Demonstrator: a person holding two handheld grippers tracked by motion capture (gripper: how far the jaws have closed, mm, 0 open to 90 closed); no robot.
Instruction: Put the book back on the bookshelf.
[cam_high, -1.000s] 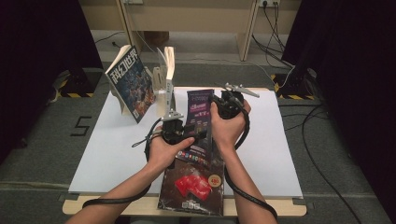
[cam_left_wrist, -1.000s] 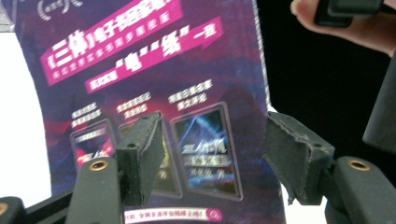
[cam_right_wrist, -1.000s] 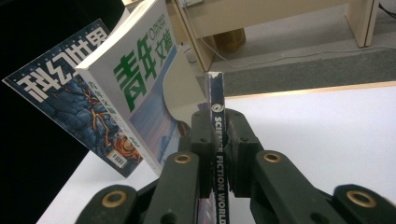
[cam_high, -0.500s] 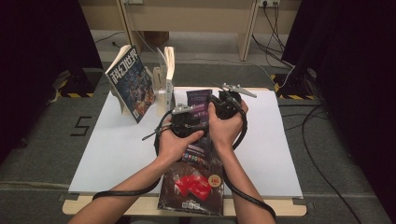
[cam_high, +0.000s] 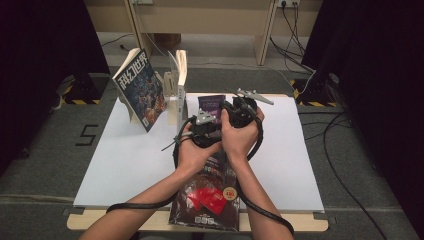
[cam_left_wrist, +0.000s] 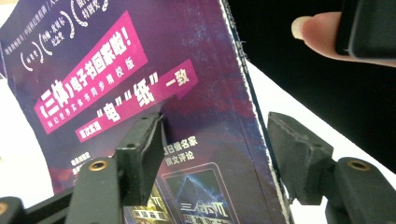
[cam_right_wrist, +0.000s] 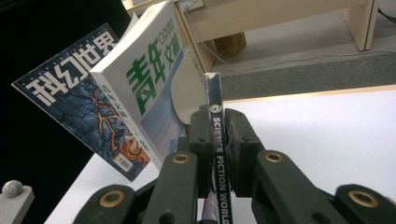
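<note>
Our right gripper (cam_right_wrist: 215, 140) is clamped on the spine of the dark magazine (cam_high: 207, 192), jaws nearly closed with the spine pinched between the pads. Our left gripper (cam_left_wrist: 215, 154) stands open astride the same magazine's cover edge; the pads do not press on it. In the high view both hands meet just above the magazine's upper half, the left gripper (cam_high: 202, 127) beside the right gripper (cam_high: 240, 111). The magazine's long axis runs away from us toward the book stand (cam_high: 172, 92), its near end overhanging the table (cam_high: 300, 175) edge. The stand lies ahead and left of the magazine, holding a blue magazine (cam_high: 141, 90) and a white one (cam_high: 181, 67), so we judge the right grip must carry it there.
</note>
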